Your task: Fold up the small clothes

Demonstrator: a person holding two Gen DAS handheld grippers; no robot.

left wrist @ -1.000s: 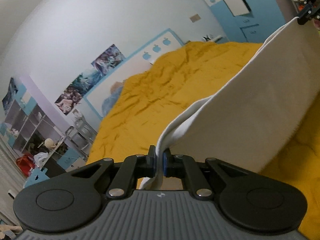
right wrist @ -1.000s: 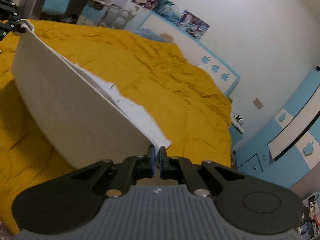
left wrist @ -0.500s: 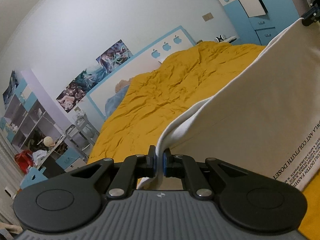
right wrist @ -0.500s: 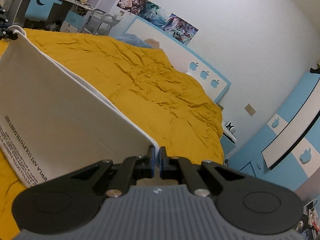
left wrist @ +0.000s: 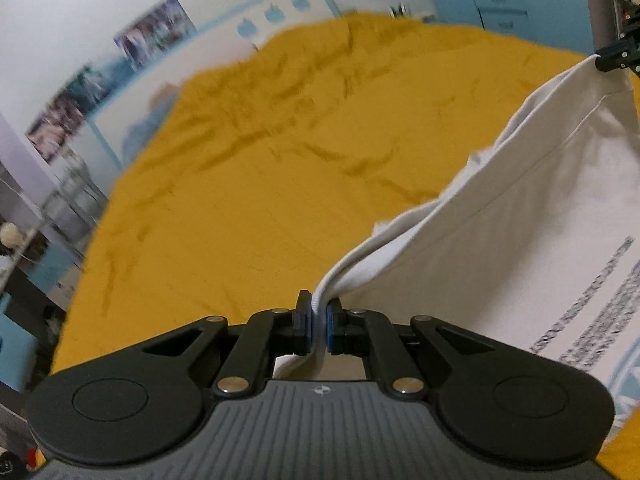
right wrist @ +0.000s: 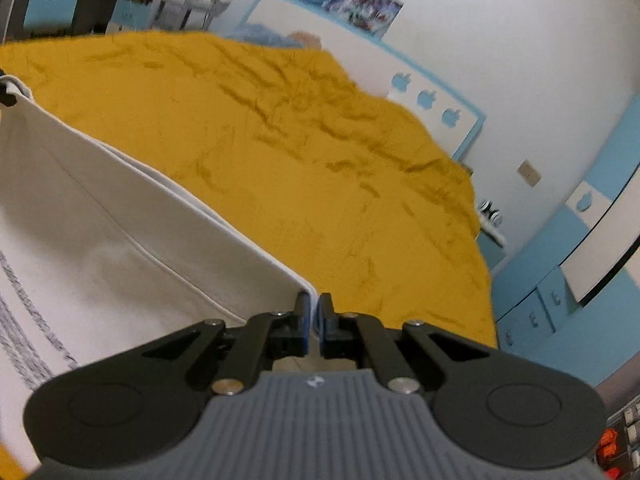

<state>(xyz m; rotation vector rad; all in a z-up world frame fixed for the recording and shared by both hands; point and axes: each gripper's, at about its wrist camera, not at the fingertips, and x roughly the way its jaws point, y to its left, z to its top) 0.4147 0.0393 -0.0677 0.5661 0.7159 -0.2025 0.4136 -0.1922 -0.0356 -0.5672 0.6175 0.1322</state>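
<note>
A white garment (left wrist: 520, 248) with lines of grey printed text hangs stretched between my two grippers above a yellow bedspread (left wrist: 260, 184). My left gripper (left wrist: 318, 320) is shut on one corner of it. My right gripper (right wrist: 314, 316) is shut on the other corner of the white garment (right wrist: 120, 248). The right gripper's tip also shows at the far right of the left wrist view (left wrist: 614, 58), and the left gripper's tip shows at the left edge of the right wrist view (right wrist: 6, 94). The garment's lower part is out of frame.
The yellow bedspread (right wrist: 300, 168) covers a large bed with a white and blue headboard (right wrist: 400, 76) at the far end. Blue cabinets (right wrist: 560, 280) stand along the bed's right side. Shelves and a desk (right wrist: 80, 4) stand on its left side.
Both grippers have tilted down toward the bed, with the garment still stretched between them. More of the printed text shows. The current frames are blurred by motion.
</note>
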